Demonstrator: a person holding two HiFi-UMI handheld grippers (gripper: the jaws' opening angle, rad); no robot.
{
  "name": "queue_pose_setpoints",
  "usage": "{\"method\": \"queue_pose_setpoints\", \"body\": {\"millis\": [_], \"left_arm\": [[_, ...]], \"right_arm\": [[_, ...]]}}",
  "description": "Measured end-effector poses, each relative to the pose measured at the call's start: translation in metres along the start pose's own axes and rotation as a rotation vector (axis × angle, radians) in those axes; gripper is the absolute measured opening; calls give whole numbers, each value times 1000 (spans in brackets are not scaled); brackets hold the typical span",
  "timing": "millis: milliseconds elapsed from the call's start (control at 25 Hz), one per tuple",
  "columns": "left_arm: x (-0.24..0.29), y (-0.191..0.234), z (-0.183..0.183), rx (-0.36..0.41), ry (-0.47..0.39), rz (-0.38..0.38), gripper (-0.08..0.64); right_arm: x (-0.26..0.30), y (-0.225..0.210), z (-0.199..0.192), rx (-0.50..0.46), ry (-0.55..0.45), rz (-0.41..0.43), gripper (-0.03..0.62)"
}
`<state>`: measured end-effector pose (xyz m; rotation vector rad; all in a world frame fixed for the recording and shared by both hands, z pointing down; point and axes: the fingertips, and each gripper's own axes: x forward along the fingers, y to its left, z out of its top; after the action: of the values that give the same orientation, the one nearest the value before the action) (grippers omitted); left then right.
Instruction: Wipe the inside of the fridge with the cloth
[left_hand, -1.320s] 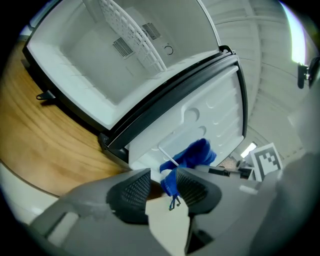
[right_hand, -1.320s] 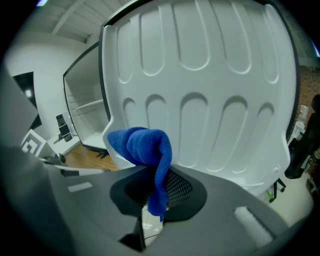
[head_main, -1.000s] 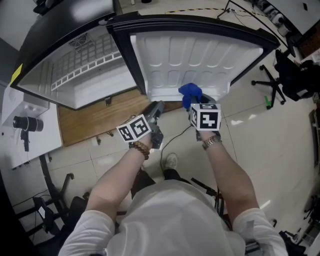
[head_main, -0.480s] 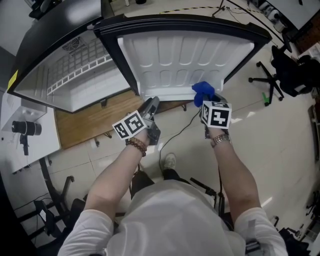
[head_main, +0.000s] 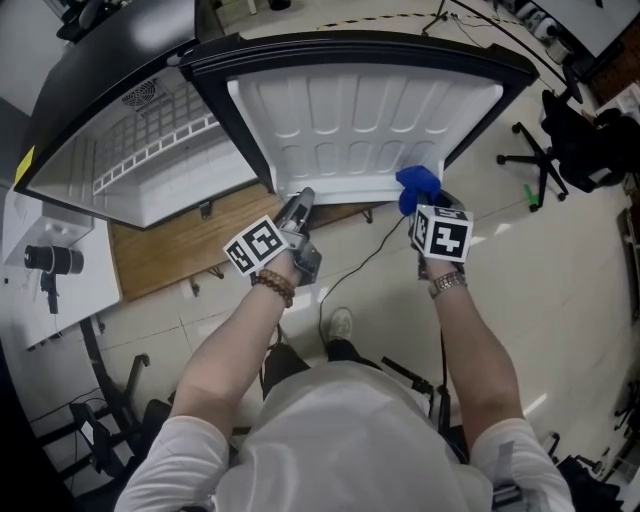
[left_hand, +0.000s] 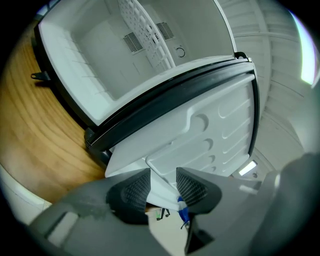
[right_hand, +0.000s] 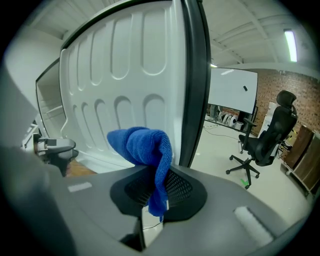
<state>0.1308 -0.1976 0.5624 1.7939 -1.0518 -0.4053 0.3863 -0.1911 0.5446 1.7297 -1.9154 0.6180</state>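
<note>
Door-wipe step: right gripper (right_hand: 156, 189) clamps blue cloth (right_hand: 142, 145), with door liner (head_main: 360, 120) just ahead of it. left gripper (left_hand: 162, 186) looks closed on the liner's bottom lip, though contact is unclear. Next: press cloth flat, sweep across.

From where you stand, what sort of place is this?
Probably an office or lab workspace rather than a home kitchen: a whiteboard and a wheeled office chair stand in the background, a camera sits to one side, and the small fridge rests on a wooden board on a tiled floor.

Cloth (head_main: 418, 186) near right edge of fridge door (head_main: 360, 110).
</note>
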Motion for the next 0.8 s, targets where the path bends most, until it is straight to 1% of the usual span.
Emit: {"method": "queue_pose_setpoints", "body": {"millis": [240,320,560,680,800], "left_arm": [[-1,3,6,-31,-35,-2,153],[-3,3,6,-36,-45,-10,139],[-11,0,4,-32,-56,-39,124],[-17,-4,2,-17,-51,-55,116],[-24,-10,2,-3,-46,-79,111]], "right_arm": [[-11,4,0,3,-21,21,38],[-16,8,-1,4,-29,33,38],[-33,21,1,2,-58,66,38],[-45,38,3,-15,-79,101,38],[-59,65,1,-44,-98,156,38]]}}
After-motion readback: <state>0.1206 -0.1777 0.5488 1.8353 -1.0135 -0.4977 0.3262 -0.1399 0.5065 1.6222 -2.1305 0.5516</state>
